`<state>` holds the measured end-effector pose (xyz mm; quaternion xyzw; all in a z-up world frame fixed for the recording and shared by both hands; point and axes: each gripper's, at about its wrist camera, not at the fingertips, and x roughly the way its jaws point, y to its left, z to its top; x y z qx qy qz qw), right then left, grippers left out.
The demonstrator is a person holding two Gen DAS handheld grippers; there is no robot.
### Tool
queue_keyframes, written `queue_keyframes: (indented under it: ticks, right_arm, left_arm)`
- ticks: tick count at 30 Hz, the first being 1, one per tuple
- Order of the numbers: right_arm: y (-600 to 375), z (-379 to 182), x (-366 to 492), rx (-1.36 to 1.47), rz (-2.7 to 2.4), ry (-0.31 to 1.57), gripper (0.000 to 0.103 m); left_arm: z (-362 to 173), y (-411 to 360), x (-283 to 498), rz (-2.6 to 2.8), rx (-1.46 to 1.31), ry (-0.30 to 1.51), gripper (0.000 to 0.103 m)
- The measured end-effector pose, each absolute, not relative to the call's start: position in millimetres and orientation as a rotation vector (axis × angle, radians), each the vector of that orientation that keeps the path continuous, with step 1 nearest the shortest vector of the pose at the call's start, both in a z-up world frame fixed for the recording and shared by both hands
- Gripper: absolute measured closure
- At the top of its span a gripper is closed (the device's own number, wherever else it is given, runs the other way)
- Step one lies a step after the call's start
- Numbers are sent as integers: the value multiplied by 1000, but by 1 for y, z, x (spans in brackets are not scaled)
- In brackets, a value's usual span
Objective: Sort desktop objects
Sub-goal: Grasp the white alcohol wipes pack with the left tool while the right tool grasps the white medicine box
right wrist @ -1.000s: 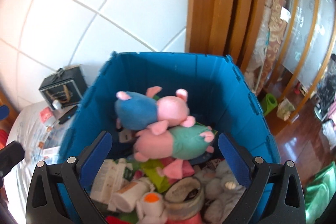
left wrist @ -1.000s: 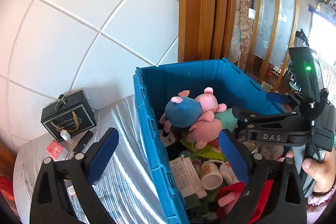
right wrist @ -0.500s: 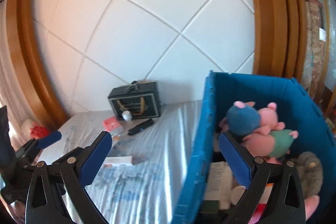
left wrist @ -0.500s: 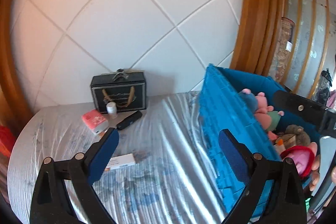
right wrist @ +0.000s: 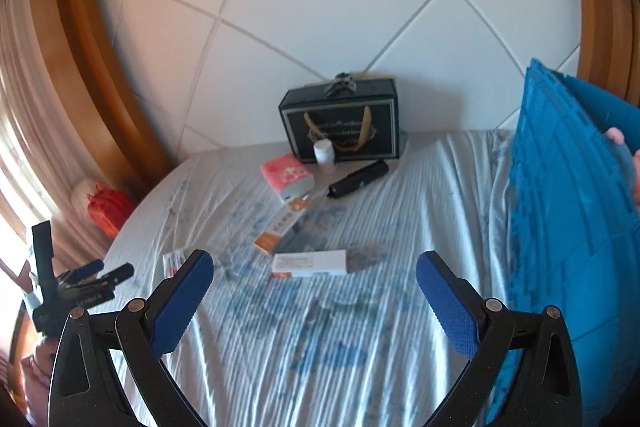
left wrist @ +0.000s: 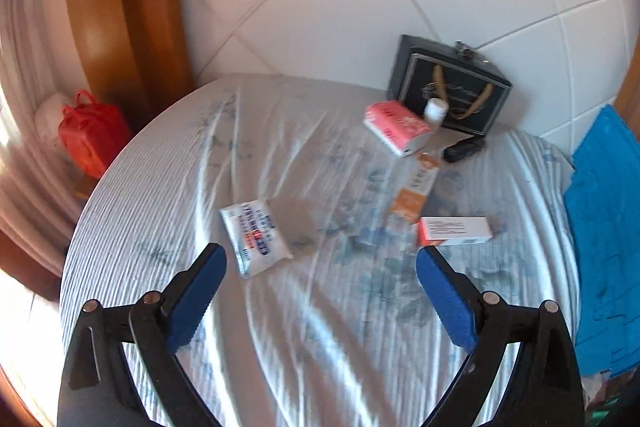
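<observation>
Both claws are released and hold nothing: the left claw (left wrist: 320,283) hovers over the cloth-covered counter (left wrist: 320,347) just short of a white wipes packet (left wrist: 256,237), and the right claw (right wrist: 314,279) faces a white and orange carton (right wrist: 310,264). Farther back lie an orange tube box (right wrist: 282,225), a pink pack (right wrist: 287,176), a small white bottle (right wrist: 324,155) and a black cylinder (right wrist: 358,179) before a black gift box (right wrist: 340,125). The blue crate (right wrist: 568,227) stands at the right

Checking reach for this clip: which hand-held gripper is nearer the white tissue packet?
Left. The left hand-held gripper hovers just short of the white tissue packet, beside its left finger. The right hand-held gripper sits farther right, nearer the blue crate.
</observation>
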<state>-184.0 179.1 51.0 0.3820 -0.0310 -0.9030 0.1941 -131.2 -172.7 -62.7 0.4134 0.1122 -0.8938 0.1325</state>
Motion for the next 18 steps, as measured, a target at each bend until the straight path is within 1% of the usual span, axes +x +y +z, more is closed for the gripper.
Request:
queue_keyframes:
  ticks: [3,7,15,18]
  right_arm:
    - [166,19,-203,1160,-2501,-70,0]
    - [150,-23,-232,1273,-2454,-23,0]
    - [133,-105,-293,1436,-2360,77,0]
    - [123,-138,-319,1502,-2304,98,0]
  left_arm:
    - [-95,-217,-142,-2495,1226,410,6]
    - [-138,-246,-169,-2403,1304,473,6]
    - [-213,-269,-230,-2242,1423,529,6]
    - [-231,-270,-246,-2187,1453,474,6]
